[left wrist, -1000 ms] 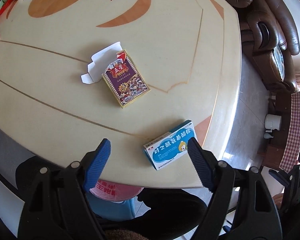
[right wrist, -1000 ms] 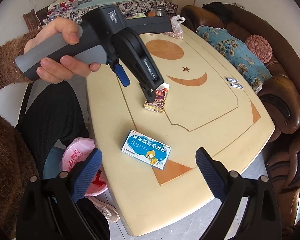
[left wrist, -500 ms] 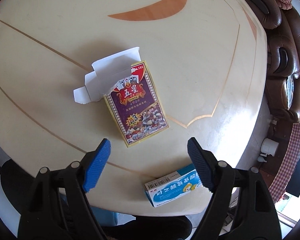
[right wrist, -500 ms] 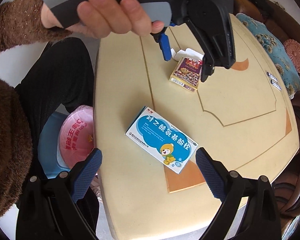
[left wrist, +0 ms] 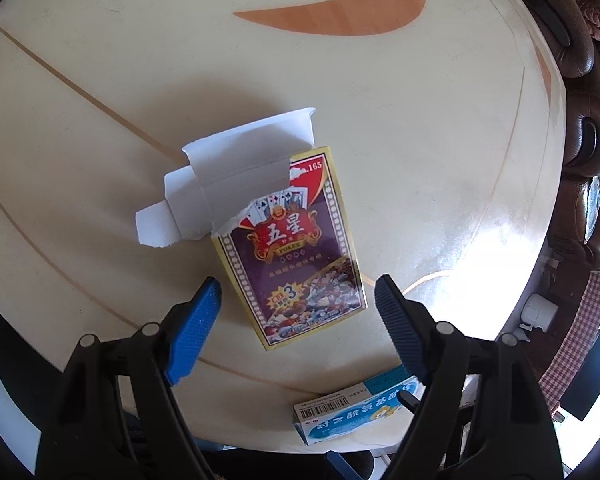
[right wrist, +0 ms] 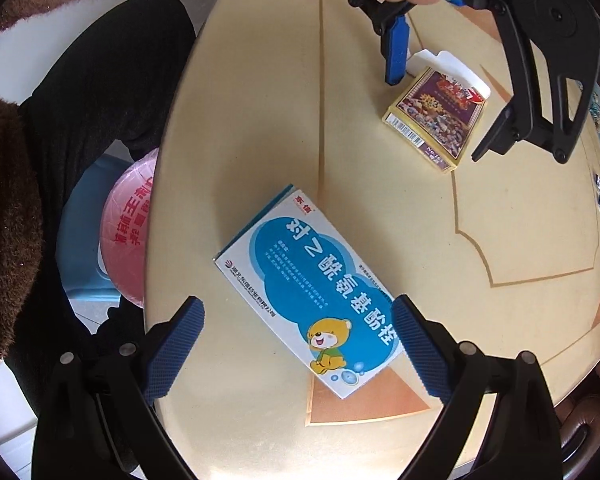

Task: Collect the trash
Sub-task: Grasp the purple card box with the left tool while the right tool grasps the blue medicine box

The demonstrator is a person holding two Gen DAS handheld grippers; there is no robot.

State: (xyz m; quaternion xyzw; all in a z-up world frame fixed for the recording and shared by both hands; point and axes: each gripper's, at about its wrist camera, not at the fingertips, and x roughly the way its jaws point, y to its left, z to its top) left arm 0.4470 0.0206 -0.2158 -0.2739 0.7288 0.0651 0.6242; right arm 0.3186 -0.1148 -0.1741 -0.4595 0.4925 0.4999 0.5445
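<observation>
On the glossy cream table (left wrist: 440, 140), the left gripper (left wrist: 298, 312) spreads over a torn maroon card box (left wrist: 296, 256); the right gripper (right wrist: 296, 344), fingers apart, straddles a blue-white medicine carton (right wrist: 308, 288) near the edge.

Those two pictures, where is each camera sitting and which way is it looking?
Left wrist: on the left gripper, looking steeply down at the torn playing-card box; its own two fingers show.
Right wrist: on the right gripper, looking straight down at the blue medicine box; its fingers, a brown sleeve and the left gripper show.
Shared: both boxes and the table.
</observation>
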